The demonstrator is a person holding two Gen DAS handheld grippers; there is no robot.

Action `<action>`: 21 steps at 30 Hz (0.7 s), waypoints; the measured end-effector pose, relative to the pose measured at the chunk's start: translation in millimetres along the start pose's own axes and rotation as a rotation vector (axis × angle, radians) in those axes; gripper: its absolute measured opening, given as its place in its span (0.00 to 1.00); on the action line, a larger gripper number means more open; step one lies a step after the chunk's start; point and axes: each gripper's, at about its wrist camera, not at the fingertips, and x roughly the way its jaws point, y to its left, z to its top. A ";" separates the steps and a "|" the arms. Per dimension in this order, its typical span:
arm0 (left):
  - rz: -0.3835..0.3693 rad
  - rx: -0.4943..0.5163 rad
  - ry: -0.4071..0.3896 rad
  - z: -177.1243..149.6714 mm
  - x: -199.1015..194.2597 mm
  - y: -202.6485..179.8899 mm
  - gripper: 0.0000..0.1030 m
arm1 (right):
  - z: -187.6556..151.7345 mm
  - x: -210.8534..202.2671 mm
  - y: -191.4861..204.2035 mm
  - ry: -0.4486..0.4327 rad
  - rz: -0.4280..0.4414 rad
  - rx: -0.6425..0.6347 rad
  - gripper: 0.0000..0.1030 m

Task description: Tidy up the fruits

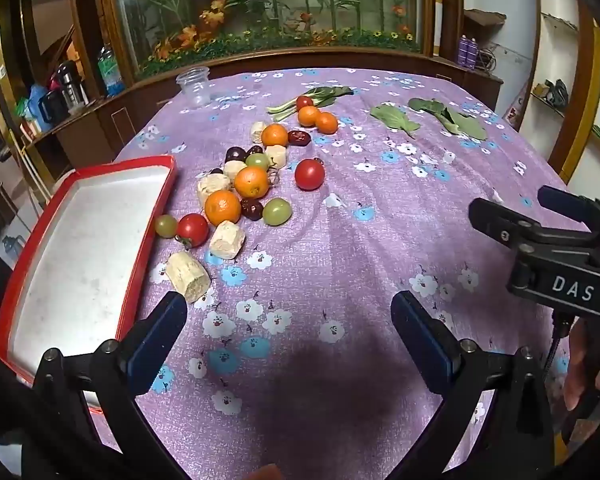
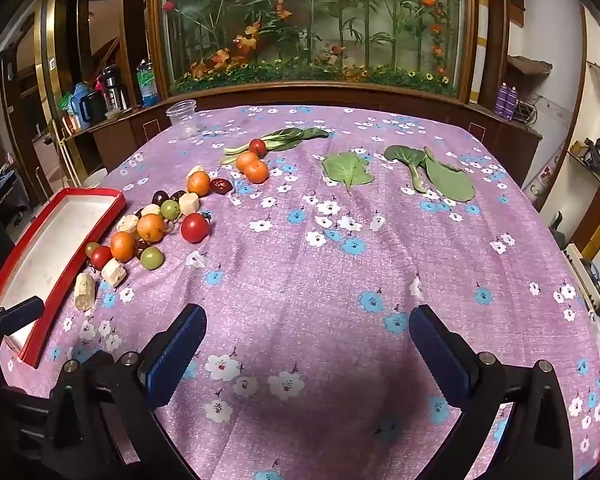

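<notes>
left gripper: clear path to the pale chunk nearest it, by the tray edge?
Probably yes. The left gripper is open and empty, and the pale chunk lies just ahead of its left finger on bare tablecloth. The red tray rim beside it leaves little room on that side.

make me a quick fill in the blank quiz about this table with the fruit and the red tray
1. The red tray holds ____ pieces of fruit.
2. The clear plastic cup stands ____, near the far left corner of the tablecloth.
3. The left gripper and the right gripper both have their jaws ____, with nothing between them.
4. The fruit pile lies on the cloth just to the ____ of the tray.

Missing words: no; upright; open; right
</notes>
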 end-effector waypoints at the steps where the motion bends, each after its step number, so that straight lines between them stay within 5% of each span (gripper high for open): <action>1: 0.004 -0.004 0.007 0.1 1.5 1.2 1.00 | 0.5 0.9 -0.7 0.001 0.001 0.001 0.99; 21: -0.064 -0.013 0.066 -9.8 8.9 2.9 1.00 | -0.9 -4.7 10.4 -0.011 0.018 -0.006 0.99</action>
